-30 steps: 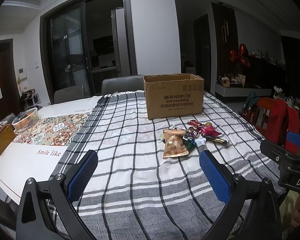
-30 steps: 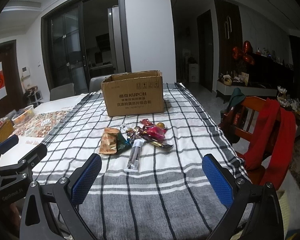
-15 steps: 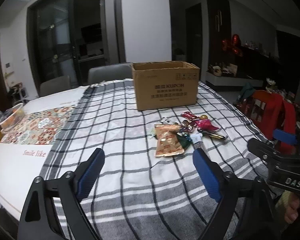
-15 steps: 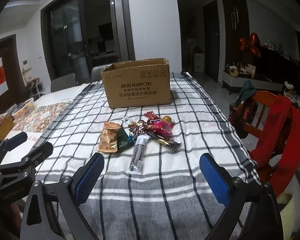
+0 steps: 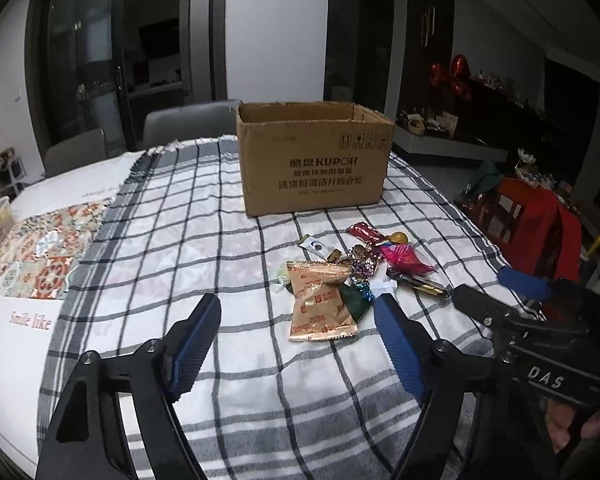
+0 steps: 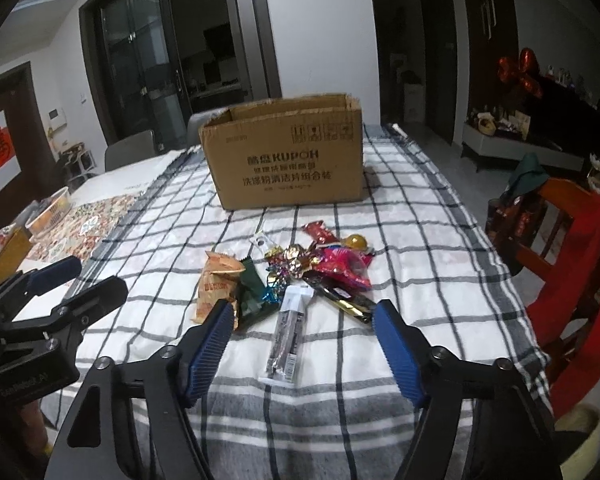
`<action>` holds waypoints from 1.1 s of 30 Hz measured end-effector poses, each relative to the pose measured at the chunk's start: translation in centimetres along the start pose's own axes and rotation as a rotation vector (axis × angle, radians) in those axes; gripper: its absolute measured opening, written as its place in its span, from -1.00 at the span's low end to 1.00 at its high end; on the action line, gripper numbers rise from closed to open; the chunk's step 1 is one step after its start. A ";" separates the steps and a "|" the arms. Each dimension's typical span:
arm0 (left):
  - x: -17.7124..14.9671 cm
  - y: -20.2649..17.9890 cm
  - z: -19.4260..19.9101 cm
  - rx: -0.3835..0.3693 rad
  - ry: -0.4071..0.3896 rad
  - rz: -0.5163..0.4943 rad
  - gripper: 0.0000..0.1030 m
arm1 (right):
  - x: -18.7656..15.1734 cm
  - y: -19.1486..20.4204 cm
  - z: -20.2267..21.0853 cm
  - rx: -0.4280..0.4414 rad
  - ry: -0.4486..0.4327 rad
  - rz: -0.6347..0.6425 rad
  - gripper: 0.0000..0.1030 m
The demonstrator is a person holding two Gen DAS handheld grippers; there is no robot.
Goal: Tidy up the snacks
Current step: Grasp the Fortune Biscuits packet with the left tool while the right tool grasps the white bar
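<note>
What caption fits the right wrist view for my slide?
Right gripper, jaws closing on nothing, above a snack pile before a cardboard box.

Left black two-finger gripper with blue pads (image 5: 296,344): tilted downward, jaws closing, nothing between.
Right black two-finger gripper with blue pads (image 6: 304,346): tilted downward, jaws closing, nothing gripped.

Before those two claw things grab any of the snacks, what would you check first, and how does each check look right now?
1. Cardboard box top open to take snacks: ok.
2. Snack pile lying loose on the checked cloth, in front of the box: ok.
3. Left gripper empty, jaws closing: ok.
4. Right gripper empty, jaws closing: ok.
5. Long clear packet lined up between the right gripper's fingers: ok.
6. Room left inside the box: cannot tell.
</note>
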State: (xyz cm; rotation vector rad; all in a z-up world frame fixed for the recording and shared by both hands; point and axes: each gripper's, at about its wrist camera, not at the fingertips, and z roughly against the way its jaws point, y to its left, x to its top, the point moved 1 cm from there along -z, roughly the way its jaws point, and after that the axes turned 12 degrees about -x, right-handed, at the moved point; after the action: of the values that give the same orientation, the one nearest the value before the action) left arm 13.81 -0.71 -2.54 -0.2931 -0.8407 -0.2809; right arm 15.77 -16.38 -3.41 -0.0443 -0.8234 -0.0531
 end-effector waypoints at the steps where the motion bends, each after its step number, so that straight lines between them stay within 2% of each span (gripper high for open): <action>1: 0.1 0.2 -0.6 -0.004 0.009 -0.002 0.49 | 0.0 0.2 -0.5 0.004 0.012 0.004 0.30; 8: 0.1 1.0 -3.9 -0.062 0.075 0.006 0.38 | -0.4 1.2 -4.2 0.022 0.105 0.018 0.10; 14: -0.3 2.1 -6.5 -0.096 0.118 0.042 0.33 | -1.1 2.2 -6.5 0.032 0.143 0.047 -0.03; 18: -0.4 2.4 -8.0 -0.126 0.141 0.063 0.32 | -1.4 2.6 -7.5 0.038 0.153 0.055 -0.04; 21: -0.5 2.7 -9.1 -0.135 0.157 0.072 0.31 | -1.4 2.8 -8.4 0.036 0.165 0.061 -0.18; 33: -0.2 3.1 -12.1 -0.181 0.195 0.114 0.25 | -1.0 3.1 -10.5 0.045 0.188 0.055 -0.26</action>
State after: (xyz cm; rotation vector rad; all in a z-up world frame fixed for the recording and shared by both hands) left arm 23.10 -2.26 -10.80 -0.4736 -0.6044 -0.2748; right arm 22.97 -13.90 -11.39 -0.0188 -0.6343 0.0134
